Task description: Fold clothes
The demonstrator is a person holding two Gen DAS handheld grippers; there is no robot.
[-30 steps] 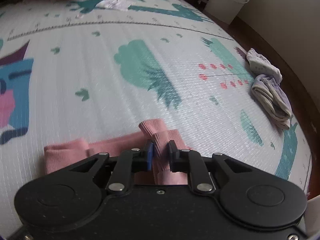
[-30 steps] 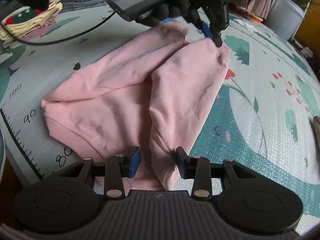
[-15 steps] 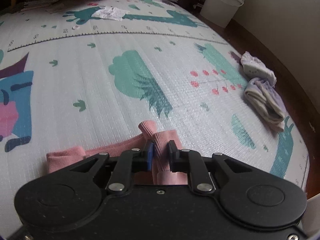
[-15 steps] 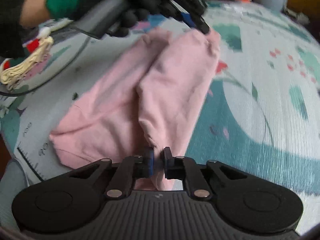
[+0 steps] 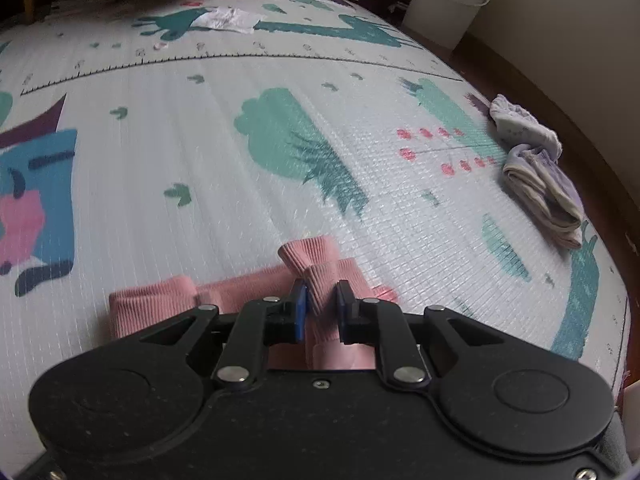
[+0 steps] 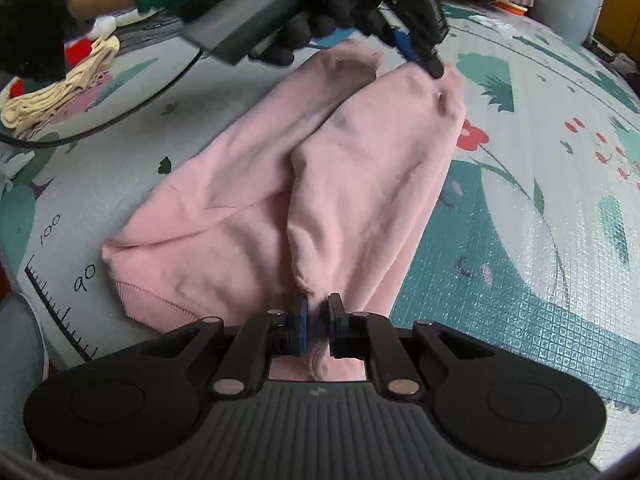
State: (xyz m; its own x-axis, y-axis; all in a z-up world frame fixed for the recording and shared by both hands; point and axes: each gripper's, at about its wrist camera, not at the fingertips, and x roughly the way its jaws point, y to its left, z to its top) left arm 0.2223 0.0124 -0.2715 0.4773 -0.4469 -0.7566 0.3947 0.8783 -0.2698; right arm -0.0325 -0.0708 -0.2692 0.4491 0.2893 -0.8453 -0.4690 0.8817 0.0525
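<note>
Pink sweatshirt lies on the patterned play mat, already narrowed: 1 side with its sleeve is folded in over the body, giving a long strip with a lengthwise crease down the middle.

Left tool: fingers nearly closed, pinching a ridge of pink ribbed knit at the far end of the garment. In the right wrist view the same tool sits at the top corner of the folded panel, gripped by a black-gloved hand.

Right tool: fingers drawn close together on a pinch of fabric at the near end of the same folded panel, beside the ribbed hem.

Both ends of the folded strip are thus held; the fabric between looks lightly stretched, resting on the mat.

Judgement on progress: about mid-fold for this garment. The lengthwise fold appears done; the crosswise fold, bringing 1 end over the other, is not yet made.

Other clothes: lilac folded garments at the mat edge in the left wrist view; a cream pile in the right wrist view. Whether those are finished cannot be told.
</note>
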